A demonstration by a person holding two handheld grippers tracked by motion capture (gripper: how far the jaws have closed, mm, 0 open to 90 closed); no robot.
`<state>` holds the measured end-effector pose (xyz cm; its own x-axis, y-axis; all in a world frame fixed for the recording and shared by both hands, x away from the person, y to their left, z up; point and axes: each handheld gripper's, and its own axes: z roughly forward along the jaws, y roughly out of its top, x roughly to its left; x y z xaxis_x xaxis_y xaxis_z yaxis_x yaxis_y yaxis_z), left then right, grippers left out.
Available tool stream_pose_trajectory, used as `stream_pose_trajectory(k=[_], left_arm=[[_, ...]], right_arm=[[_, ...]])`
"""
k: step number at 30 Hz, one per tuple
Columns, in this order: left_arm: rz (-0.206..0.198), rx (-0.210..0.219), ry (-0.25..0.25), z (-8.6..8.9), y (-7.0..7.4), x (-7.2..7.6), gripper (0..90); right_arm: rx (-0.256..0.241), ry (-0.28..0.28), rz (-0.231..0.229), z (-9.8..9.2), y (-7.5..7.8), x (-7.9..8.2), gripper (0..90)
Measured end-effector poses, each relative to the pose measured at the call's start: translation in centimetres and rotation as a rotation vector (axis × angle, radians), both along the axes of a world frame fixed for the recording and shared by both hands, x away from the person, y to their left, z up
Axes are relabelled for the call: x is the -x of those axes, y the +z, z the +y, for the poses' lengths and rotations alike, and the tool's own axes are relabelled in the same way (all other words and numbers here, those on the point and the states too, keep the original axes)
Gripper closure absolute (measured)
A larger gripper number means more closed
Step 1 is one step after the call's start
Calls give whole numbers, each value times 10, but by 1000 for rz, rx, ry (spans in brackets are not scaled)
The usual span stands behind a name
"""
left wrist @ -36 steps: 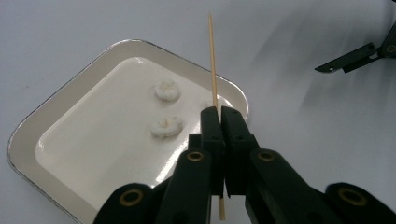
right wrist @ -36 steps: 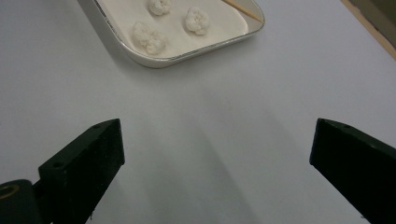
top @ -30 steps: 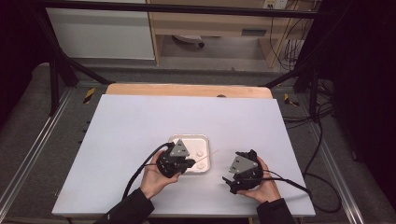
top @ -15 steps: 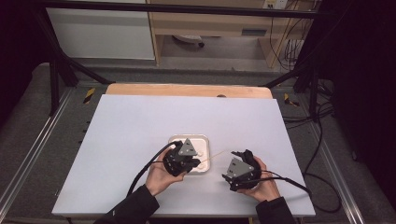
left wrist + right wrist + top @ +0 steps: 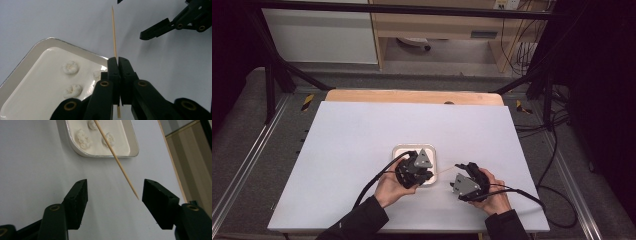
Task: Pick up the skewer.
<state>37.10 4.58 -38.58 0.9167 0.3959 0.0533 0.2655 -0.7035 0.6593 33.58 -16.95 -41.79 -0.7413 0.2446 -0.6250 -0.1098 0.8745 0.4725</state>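
So the white desk (image 5: 362, 150) is the biggest thing here, and both sets of tongs sit over its near half, pretty close to each other. Right under and just behind the left tongs (image 5: 117, 62) there's a shallow white tray (image 5: 32, 57) with a silvery rim. From the left gripper view it spreads out to the left of the jaws, and from the right gripper view it sits well ahead of the right tongs (image 5: 115, 192), past their tips.

The left tongs are squeezed together on a thin wooden skewer (image 5: 114, 32), gripping it near its lower end. The stick runs straight on out beyond the jaw tips, sharp end pointing toward the right tongs. In the high view you can just make it out as a pale line bridging the gap between the two hands.

The right tongs are spread wide apart, nothing between the pads. The skewer's point hangs in that gap, nearer the right-hand jaw but not touching either one, can't tell how high off the desk.

Smallest bits: three little white lumpy pieces (image 5: 83, 136) sitting in the tray, loosely grouped, just left of the left tongs' tips. The skewer crosses above them in the right gripper view.
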Motion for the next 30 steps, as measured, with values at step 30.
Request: stream_pose_trajectory(k=[30], left_arm=[[4,-40,-86,-26,1,5,887]], right_arm=[[230,190,-114,6,-8,0,761]])
